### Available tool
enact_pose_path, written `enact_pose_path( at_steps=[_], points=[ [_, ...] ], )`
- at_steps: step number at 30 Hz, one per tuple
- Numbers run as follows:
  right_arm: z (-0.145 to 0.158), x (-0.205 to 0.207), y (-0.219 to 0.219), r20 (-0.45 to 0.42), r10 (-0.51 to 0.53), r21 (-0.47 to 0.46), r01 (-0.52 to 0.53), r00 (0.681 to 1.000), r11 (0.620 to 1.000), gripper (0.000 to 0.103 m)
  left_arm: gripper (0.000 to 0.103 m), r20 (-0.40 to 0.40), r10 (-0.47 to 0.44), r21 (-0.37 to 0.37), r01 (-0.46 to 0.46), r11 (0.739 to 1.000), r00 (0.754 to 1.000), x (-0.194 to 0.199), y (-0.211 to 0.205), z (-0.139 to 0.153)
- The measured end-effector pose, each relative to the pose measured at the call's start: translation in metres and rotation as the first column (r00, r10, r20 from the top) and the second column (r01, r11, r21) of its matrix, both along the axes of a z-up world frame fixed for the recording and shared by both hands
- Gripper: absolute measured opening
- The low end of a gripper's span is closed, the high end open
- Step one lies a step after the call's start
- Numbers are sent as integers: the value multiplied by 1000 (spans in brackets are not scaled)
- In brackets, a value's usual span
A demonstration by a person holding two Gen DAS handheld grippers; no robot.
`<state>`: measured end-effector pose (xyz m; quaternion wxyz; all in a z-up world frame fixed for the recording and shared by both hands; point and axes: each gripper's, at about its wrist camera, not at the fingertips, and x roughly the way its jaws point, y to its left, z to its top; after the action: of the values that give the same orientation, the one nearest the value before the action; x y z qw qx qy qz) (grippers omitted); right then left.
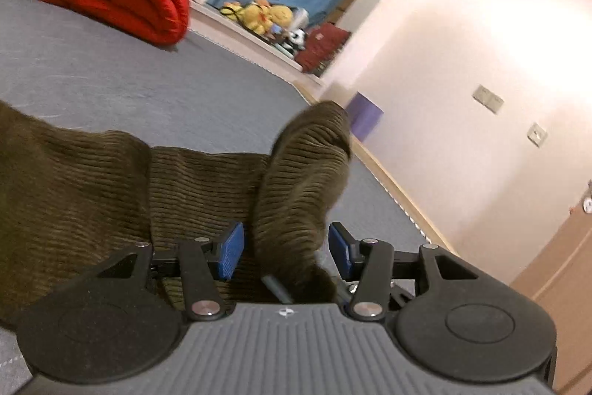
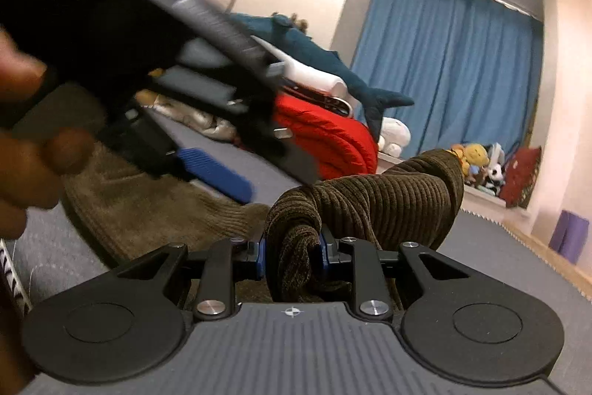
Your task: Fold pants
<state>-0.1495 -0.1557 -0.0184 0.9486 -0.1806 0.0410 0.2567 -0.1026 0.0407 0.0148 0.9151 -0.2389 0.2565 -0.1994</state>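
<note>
Right wrist view: one pair of pants bunched in right gripper jaws, left gripper jaws apart, clear of cloth.

No readable text, labels, brands or numbers anywhere. Only sign: a small round crosshair mark on the grey ribbed housing of the left gripper, and the same mark on the right gripper housing.

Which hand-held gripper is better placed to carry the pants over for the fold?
Right. The right hand-held gripper is shut on bunched pants; the left hand-held gripper stands open, its pads clear of the cloth.
</note>
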Motion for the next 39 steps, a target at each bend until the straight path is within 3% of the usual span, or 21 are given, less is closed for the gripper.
enact_pose_path(
  at_steps=[3, 7, 11, 14, 16, 17, 19, 20, 22, 23, 24, 25, 26, 28, 30, 32, 35, 37, 39],
  points=[
    [-1, -6, -1, 5, 8, -19, -8, 1000, 1000, 27, 54, -15, -13, 70, 14, 997, 1000, 9, -10, 0],
    [1, -1, -5, 6, 3, -22, -3, 1000, 1000, 27, 31, -38, -20, 102, 23, 995, 999, 18, -20, -6],
    [3, 0, -5, 5, -7, -23, 7, 1000, 1000, 28, 21, -23, -11, 127, 14, 992, 1000, 19, -19, -2],
    [0, -10, 1, 21, 11, -27, -11, 1000, 1000, 42, 18, -15, 78, 133, -75, 988, 997, 18, 0, 1],
    [-1, -20, 6, 49, 65, -35, -64, 997, 997, 59, 17, -9, 169, 114, -167, 979, 986, 15, 25, 8],
    [0, -27, 8, 73, 92, -26, -91, 993, 996, 60, 17, -3, 227, 101, -226, 969, 974, 12, 44, 13],
    [2, -38, 10, 125, 131, -5, -132, 983, 991, 61, 16, 5, 364, 80, -364, 928, 931, 0, 86, 24],
    [3, -42, 12, 153, 135, 2, -137, 979, 991, 61, 16, 3, 455, 74, -454, 888, 891, -9, 110, 28],
    [5, -43, 16, 174, 125, 12, -129, 977, 992, 63, 16, -10, 629, 107, -625, 773, 777, -26, 148, 31],
    [5, -41, 18, 164, 116, 15, -120, 980, 993, 63, 16, -17, 704, 145, -695, 704, 710, -33, 163, 29],
    [3, -37, 20, 141, 105, 14, -108, 984, 994, 64, 17, -32, 765, 182, -749, 637, 643, -39, 176, 24],
    [1, -32, 23, 109, 89, 5, -90, 990, 996, 64, 19, -66, 795, 210, -770, 602, 603, -41, 186, 17],
    [-1, -27, 26, 75, 80, 3, -81, 994, 997, 64, 19, -106, 797, 227, -766, 602, 595, -41, 192, 9],
    [-2, -15, 32, -36, 98, 8, -98, 995, 995, 65, 22, -156, 799, 194, -775, 602, 581, -44, 203, -5],
    [-3, -5, 39, -139, 120, 23, -118, 983, 993, 65, 24, -159, 792, 188, -770, 610, 589, -48, 208, -7],
    [2, 7, 44, -246, 130, 78, -114, 960, 990, 65, 26, -136, 802, 185, -780, 598, 582, -52, 209, -5],
    [13, 37, 42, -423, 138, 250, -31, 895, 968, 77, 31, -87, 816, 189, -795, 576, 571, -59, 214, 1],
    [14, 56, 43, -513, 124, 316, 52, 849, 947, 88, 49, -88, 804, 184, -784, 593, 588, -54, 214, 2],
    [8, 79, 48, -623, 119, 337, 128, 773, 933, 88, 64, -125, 784, 193, -761, 620, 608, -47, 213, -4]
  ],
)
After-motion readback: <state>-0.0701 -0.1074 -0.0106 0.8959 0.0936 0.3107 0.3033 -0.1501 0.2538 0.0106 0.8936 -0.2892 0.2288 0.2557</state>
